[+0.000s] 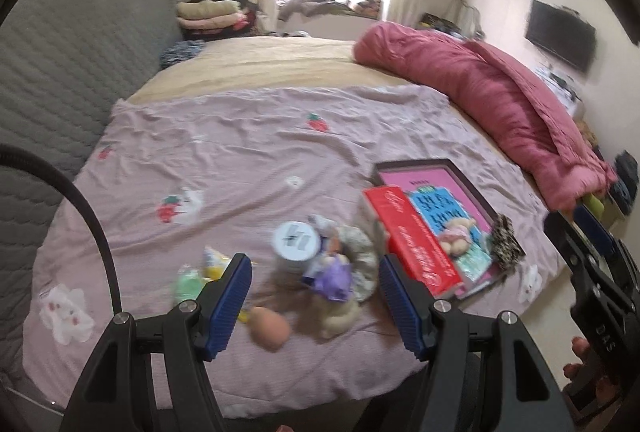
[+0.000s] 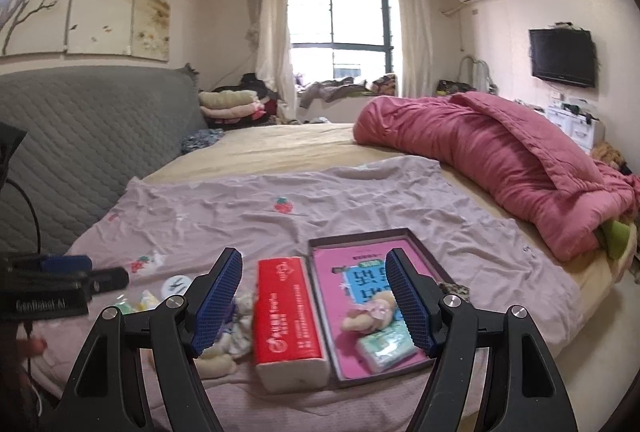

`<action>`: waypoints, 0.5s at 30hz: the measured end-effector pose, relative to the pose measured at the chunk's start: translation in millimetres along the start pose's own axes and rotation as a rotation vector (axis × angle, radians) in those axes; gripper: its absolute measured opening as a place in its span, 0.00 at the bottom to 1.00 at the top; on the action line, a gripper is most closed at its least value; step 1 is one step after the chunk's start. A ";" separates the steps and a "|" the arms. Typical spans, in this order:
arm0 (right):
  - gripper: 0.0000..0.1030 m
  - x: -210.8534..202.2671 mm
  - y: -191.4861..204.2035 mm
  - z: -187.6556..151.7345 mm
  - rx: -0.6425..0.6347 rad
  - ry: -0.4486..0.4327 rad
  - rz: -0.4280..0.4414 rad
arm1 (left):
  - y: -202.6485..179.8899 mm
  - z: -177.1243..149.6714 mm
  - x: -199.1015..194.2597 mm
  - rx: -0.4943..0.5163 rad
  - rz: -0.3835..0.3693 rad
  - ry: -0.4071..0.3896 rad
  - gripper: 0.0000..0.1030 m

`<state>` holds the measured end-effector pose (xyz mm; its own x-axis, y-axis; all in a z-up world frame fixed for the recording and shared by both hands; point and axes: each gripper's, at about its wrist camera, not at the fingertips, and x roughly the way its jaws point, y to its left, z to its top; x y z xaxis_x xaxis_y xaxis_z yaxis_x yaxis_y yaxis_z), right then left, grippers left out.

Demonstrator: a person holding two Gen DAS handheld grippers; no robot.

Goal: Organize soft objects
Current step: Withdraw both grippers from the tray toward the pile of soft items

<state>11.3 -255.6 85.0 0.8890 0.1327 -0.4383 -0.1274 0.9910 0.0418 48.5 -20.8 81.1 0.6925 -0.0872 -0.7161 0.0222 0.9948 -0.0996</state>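
On the pink bedsheet (image 1: 248, 152) lies a pile of small things: a purple-and-cream plush toy (image 1: 336, 288), a floral scrunchie (image 1: 362, 252), a beige egg-shaped sponge (image 1: 270, 328) and small soft packets (image 1: 192, 278). My left gripper (image 1: 316, 302) is open, hovering just above this pile. A shallow box lid (image 2: 404, 236) holds a pink book, a small plush doll (image 2: 370, 314) and a green tissue pack (image 2: 386, 346). My right gripper (image 2: 316, 298) is open and empty above the red tissue pack (image 2: 286, 312) and box lid.
A white round tin (image 1: 296, 240) stands in the pile. A leopard-print item (image 1: 506, 242) lies by the box lid. A rolled pink quilt (image 2: 500, 156) lies along the bed's right side. A grey quilted headboard (image 2: 80, 136) is at the left.
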 end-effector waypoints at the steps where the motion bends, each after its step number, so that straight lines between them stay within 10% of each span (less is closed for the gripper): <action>1: 0.73 -0.3 3.5 0.7 -0.005 -0.001 0.011 | 6.8 0.2 -2.0 -0.011 0.009 -0.002 0.64; 15: 0.73 -6.0 48.4 0.1 -0.068 0.002 0.125 | 74.9 -5.7 -31.4 -0.113 0.096 -0.024 0.64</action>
<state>-0.1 -208.4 89.8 0.8635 0.2551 -0.4351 -0.2669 0.9631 0.0350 24.3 56.1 92.2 0.7047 0.0107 -0.7094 -0.1254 0.9860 -0.1097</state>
